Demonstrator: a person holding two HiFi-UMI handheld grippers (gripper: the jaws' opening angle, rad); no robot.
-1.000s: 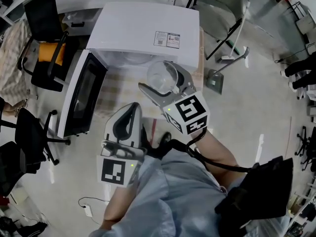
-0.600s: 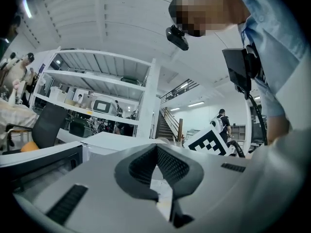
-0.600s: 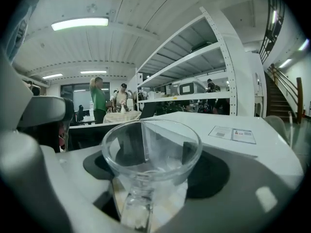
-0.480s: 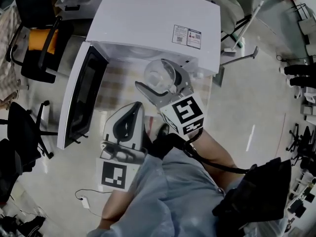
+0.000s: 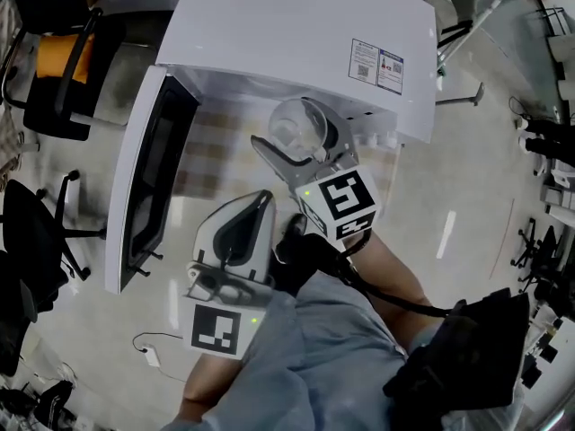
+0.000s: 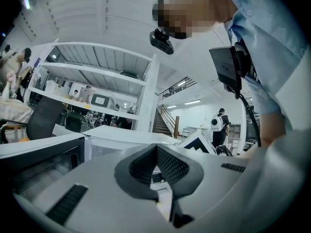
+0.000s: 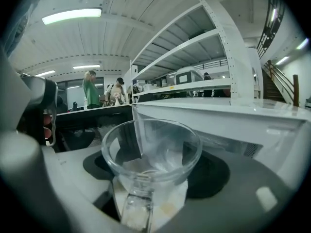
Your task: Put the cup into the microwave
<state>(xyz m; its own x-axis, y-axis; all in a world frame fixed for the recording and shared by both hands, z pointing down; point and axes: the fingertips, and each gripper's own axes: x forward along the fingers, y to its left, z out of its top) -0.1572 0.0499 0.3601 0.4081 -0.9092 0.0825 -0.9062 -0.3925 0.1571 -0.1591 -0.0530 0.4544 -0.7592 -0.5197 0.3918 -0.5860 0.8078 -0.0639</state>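
A clear glass cup (image 5: 292, 126) with a handle sits between the jaws of my right gripper (image 5: 295, 142), which is shut on it. It hangs just in front of the white microwave (image 5: 296, 34), whose door (image 5: 144, 182) stands swung open to the left. In the right gripper view the cup (image 7: 151, 152) fills the middle, upright, with the microwave's top (image 7: 233, 111) to its right. My left gripper (image 5: 260, 197) is lower and to the left of the cup, fingertips together, holding nothing. In the left gripper view its dark pads (image 6: 170, 166) meet, and the microwave (image 6: 121, 137) lies beyond.
The microwave stands on a checked table top (image 5: 216, 146). Office chairs (image 5: 54, 79) stand at the left beside the open door. A black bag (image 5: 467, 357) hangs at the person's right side. White shelving (image 7: 194, 57) and several people show far behind.
Both grippers have sunk and come nearer the microwave's open front. The cup stays held in the right gripper. The left gripper stays shut and empty.
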